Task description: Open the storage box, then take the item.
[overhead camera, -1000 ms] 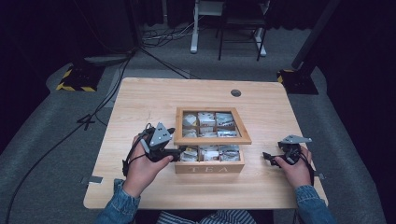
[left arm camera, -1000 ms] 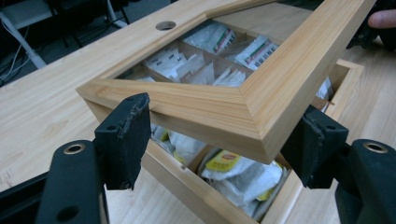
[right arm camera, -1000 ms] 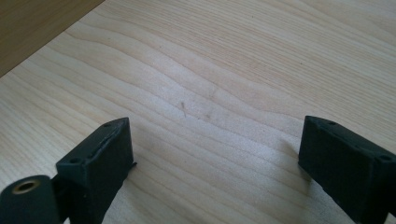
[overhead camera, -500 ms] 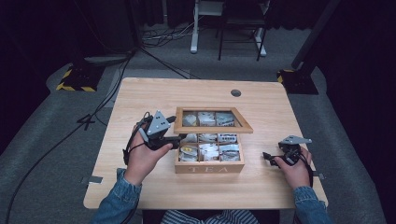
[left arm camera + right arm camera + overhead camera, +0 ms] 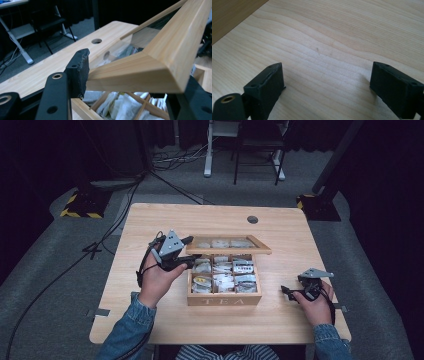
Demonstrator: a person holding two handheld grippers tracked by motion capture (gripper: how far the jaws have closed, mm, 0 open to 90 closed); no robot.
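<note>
Tea box (image 5: 224, 285) sits mid-counter (image 5: 150, 227), its glass-paned lid (image 5: 227, 245) lifted partway and hinged along the far edge at 12 o'clock. The left tool (image 5: 187, 252), at 9 o'clock of the box, has its jaws round the lid's near-left corner; they have just been closing, and in the left gripper view one pad (image 5: 81, 72) lies against the wooden frame (image 5: 140, 72), so the corner looks pinched. Below it the compartments full of wrapped tea bags (image 5: 222, 275) are in plain sight.

The right tool (image 5: 286, 291) rests on the counter at 3 o'clock of the box, well apart from it, jaws spread wide over bare wood with nothing between them.

The risk I see: the grip sits on one corner only, so a pull that does not follow the hinge's arc could twist the lid or drag the whole box, since nothing steadies the base. If the pads slip off the smooth wood, the lid would likely drop shut.
</note>
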